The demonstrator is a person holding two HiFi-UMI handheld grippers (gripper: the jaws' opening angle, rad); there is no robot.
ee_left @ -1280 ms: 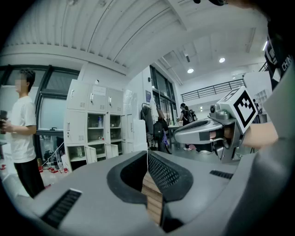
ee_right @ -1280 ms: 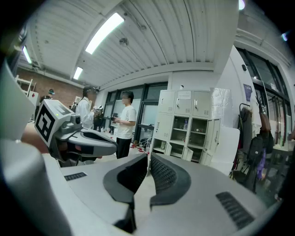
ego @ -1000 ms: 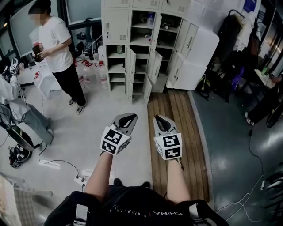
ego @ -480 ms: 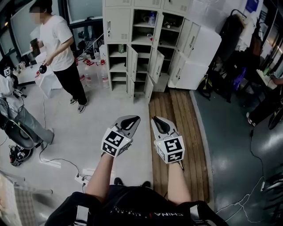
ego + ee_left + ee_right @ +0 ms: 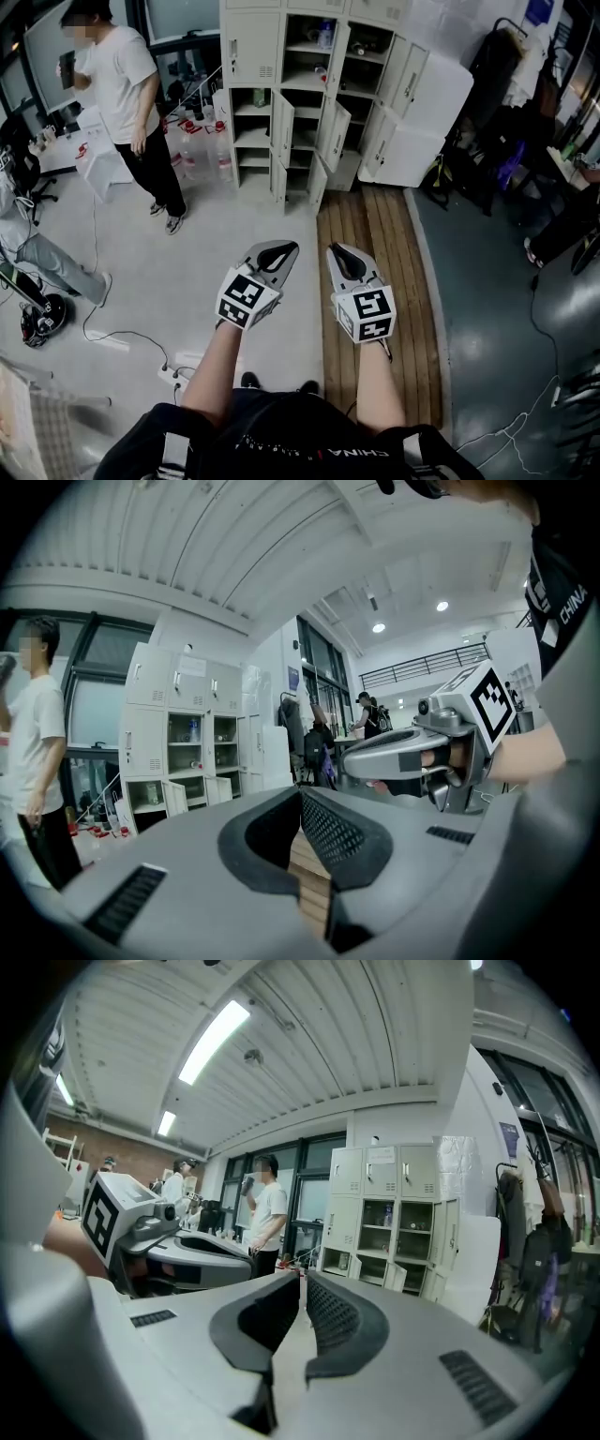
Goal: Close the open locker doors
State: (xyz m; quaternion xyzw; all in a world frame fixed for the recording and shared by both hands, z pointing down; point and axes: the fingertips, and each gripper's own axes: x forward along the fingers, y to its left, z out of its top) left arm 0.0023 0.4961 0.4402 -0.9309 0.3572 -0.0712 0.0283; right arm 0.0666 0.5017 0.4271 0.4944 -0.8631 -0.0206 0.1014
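Only the bystander (image 5: 117, 75) at the upper left had really changed, turning away and lifting a dark object toward the head. Both grippers hung low in the middle of the head view as before. The lockers (image 5: 246, 47) stood at the top centre, well apart from both tools, with several open doors (image 5: 334, 137) swung outward over the floor and the wooden strip (image 5: 375, 234).

The left gripper (image 5: 279, 247) and right gripper (image 5: 336, 251) pointed side by side toward that bank. Each was pinched to a bare slit with nothing between the jaws. This looked like a carrying pose for the walk in, since a door needs only a push from a closed tip. No door had yet been touched, so the task seemed barely begun.
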